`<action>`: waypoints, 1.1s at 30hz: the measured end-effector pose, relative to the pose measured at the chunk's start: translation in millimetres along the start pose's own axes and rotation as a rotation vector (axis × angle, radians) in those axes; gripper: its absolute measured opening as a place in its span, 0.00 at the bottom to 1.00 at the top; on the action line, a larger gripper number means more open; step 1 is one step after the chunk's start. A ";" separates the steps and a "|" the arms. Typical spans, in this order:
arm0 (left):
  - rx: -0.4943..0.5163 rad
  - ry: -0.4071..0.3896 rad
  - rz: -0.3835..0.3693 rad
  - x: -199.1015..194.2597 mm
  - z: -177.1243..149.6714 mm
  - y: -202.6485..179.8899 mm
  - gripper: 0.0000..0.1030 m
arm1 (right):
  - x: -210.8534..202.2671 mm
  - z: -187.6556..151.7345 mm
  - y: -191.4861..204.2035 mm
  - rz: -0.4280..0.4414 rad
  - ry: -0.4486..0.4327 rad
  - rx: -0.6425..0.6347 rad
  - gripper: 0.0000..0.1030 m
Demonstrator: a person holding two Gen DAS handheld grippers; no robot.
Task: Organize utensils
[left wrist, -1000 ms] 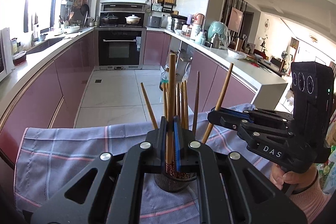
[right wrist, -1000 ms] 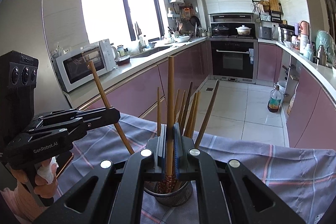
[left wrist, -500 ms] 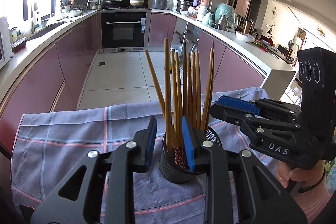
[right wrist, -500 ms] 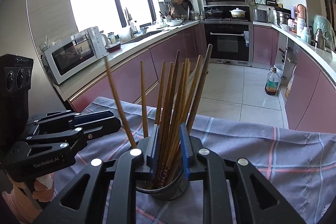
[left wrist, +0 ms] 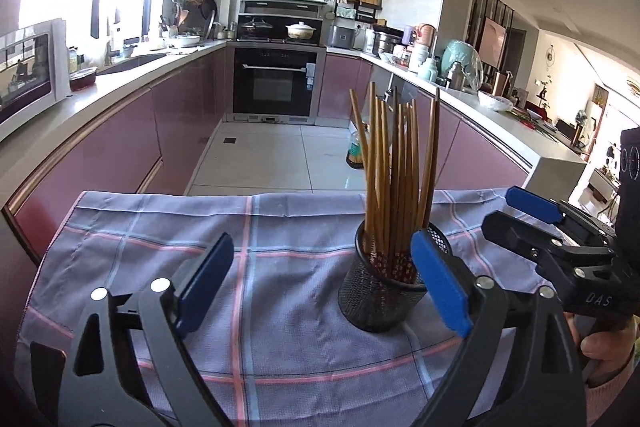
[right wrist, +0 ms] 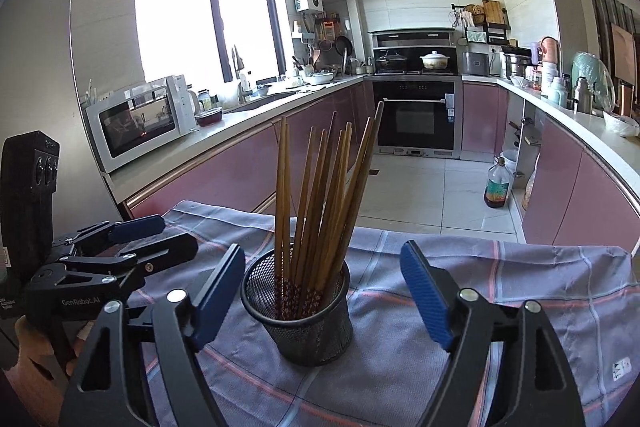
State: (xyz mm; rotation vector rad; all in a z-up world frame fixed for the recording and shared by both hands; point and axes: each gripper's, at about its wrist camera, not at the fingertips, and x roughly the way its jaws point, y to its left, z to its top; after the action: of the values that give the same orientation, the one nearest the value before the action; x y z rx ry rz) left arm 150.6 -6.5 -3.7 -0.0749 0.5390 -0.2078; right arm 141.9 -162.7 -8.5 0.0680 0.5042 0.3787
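Observation:
A black mesh holder (left wrist: 380,291) (right wrist: 298,311) stands on a checked cloth and holds several brown chopsticks (left wrist: 394,167) (right wrist: 320,187), upright and fanned out. My left gripper (left wrist: 320,247) is open, its jaws still opening, with nothing between the blue pads; the holder sits just beyond its right finger. My right gripper (right wrist: 322,255) is also open and opening. The holder stands ahead between its fingers, untouched by the pads. Each gripper shows in the other's view: the right gripper (left wrist: 512,215) at the right edge, the left gripper (right wrist: 172,233) at the left, each in a person's hand.
The blue-grey cloth with pink lines (left wrist: 280,227) (right wrist: 500,287) covers the table, whose far edge drops to a tiled kitchen floor. A bottle (right wrist: 496,187) stands on the floor. Counters run along both sides, with a microwave (right wrist: 140,119) at the left and an oven (left wrist: 276,87) at the back.
Each gripper was shut on one chopstick above the holder. Both have let go, the chopsticks now stand in the holder, and both grippers have opened wide and drawn back.

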 end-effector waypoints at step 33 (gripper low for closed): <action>0.012 -0.200 0.170 -87.4 -51.3 -4.9 0.94 | -47.5 -54.5 35.9 -0.067 -0.193 -0.026 0.93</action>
State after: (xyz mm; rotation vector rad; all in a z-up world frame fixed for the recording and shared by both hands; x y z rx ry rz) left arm 50.0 6.7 -3.2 -0.0377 0.3429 -0.0368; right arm 65.1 -148.6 -28.8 0.0618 0.3098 0.3098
